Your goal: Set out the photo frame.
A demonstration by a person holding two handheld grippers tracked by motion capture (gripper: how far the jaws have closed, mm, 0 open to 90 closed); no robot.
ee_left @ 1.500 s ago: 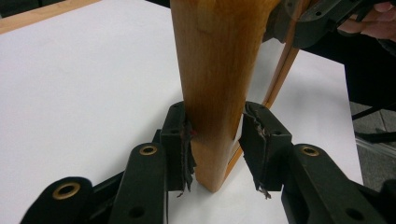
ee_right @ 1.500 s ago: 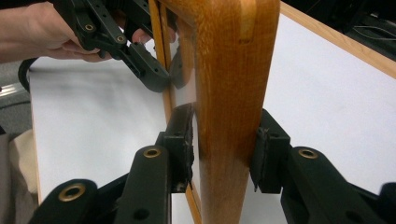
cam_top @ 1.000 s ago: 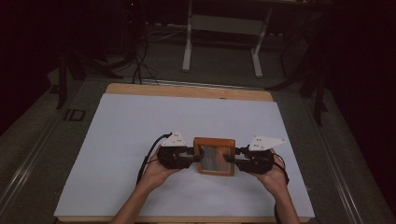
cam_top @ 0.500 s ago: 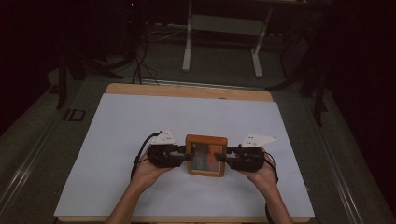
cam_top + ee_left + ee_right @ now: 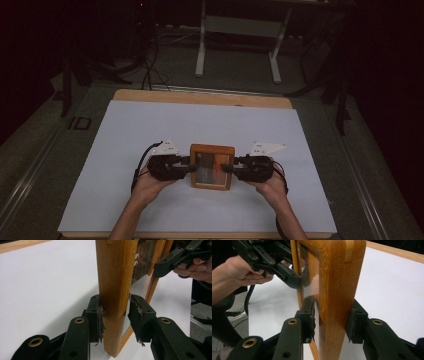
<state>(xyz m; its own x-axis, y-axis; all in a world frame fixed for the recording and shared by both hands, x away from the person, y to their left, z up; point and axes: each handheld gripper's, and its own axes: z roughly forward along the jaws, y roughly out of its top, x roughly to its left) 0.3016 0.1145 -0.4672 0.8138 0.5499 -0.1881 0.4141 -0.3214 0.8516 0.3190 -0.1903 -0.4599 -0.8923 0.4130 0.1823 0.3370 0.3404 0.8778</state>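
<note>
High view shows a square wooden picture frame (image 5: pixel 212 166), stiff with fragile glass, clamped by left gripper (image 5: pixel 186 167) and right gripper (image 5: pixel 227 169) on opposite side rails.

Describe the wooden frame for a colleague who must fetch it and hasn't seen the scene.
On the white table sheet, look near its front edge. The wooden picture frame sits there between two black grippers, the one orange-brown square with a glassy middle.

White letters "ID" on the dark floor (image 5: pixel 79 123) left of the table (image 5: pixel 200 98).
</note>
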